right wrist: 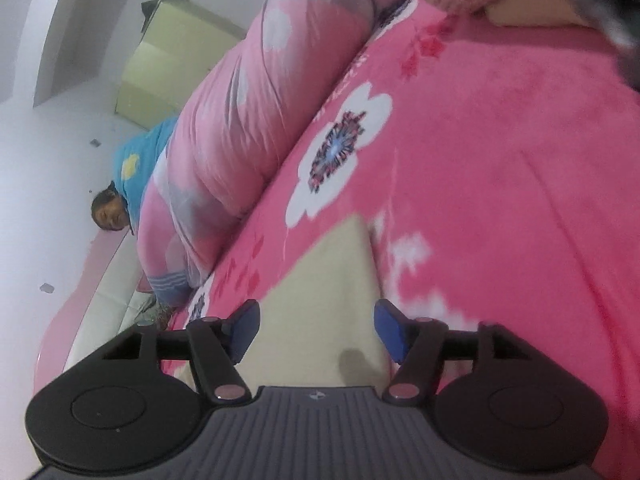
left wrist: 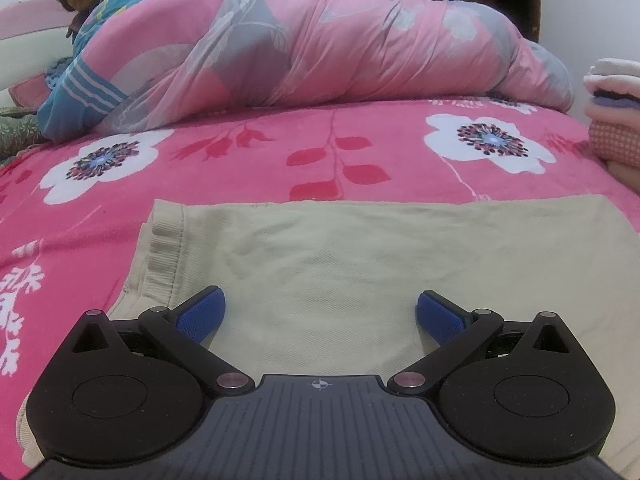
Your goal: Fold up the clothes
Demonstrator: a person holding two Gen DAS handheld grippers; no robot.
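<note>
Folding the beige trousers on the bed: garment lies flat on the pink flowered bed cover, hem/seam edge just outside the left jaw of the left gripper, cloth running under and between both blue pads. Left gripper jaws wide apart, nothing pinched, hovering just over the fabric. Right gripper also has jaws apart, no cloth between the pads; the trousers' corner sits ahead of and between them, right-hand edge running toward the right jaw. That view is tilted and blurred, so contact with the cloth can't be told.

To do this step well, probably: each gripper pinch only the top layer at an edge or corner, lift both evenly, carry across so edges line up, don't drag the bed cover.

Containers: none in view. Folded clothes stack sits far right of the left jaws; rolled pink quilt beyond; a person lies at the far left.
</note>
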